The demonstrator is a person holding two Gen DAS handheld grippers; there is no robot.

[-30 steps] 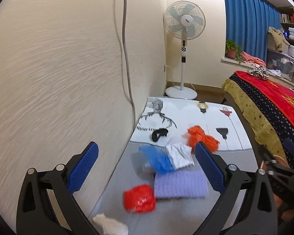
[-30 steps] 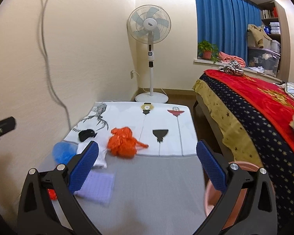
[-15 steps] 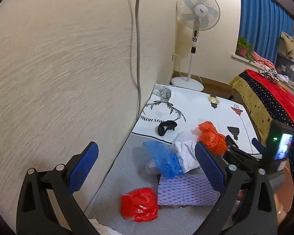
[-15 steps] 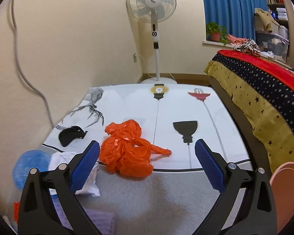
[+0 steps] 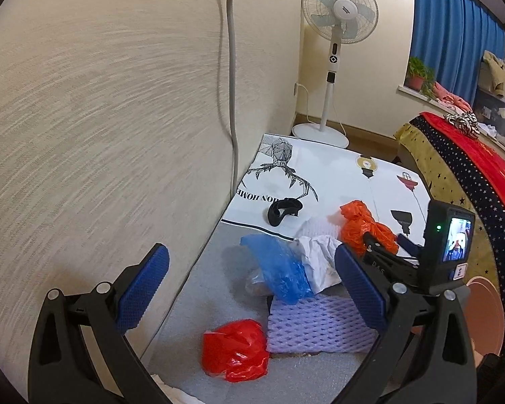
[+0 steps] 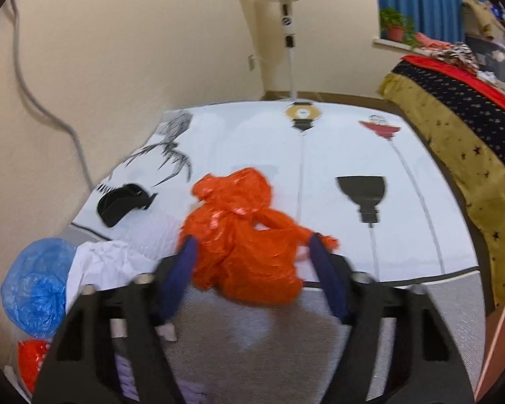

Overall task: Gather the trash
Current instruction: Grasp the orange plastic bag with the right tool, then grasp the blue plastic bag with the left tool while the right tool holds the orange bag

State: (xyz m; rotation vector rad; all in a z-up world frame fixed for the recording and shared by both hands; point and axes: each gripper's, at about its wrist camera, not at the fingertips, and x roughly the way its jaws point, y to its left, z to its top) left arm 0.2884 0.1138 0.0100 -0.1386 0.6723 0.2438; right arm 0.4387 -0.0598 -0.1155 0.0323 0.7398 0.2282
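Maybe slipping out soon: thin, crinkly orange bag [image 6: 249, 235], puffy and loose, easy to pinch by just one flap. Sitting at 12 o'clock from the right claw [image 6: 252, 262], on the white mat's [image 6: 336, 141] near edge, between jaws just closing, pads touching its sides. Left claw [image 5: 249, 286] wide open, empty.

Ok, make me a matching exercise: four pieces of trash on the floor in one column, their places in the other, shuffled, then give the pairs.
Things:
1. orange plastic bag
2. blue plastic bag
3. red plastic bag
4. black item

Places:
A. on the white printed mat, near the spider drawing
B. between the right hand-held gripper's pads
C. draped over the purple foam netting's far edge
D. on grey carpet, left of the foam netting

Pairs: 1-B, 2-C, 3-D, 4-A
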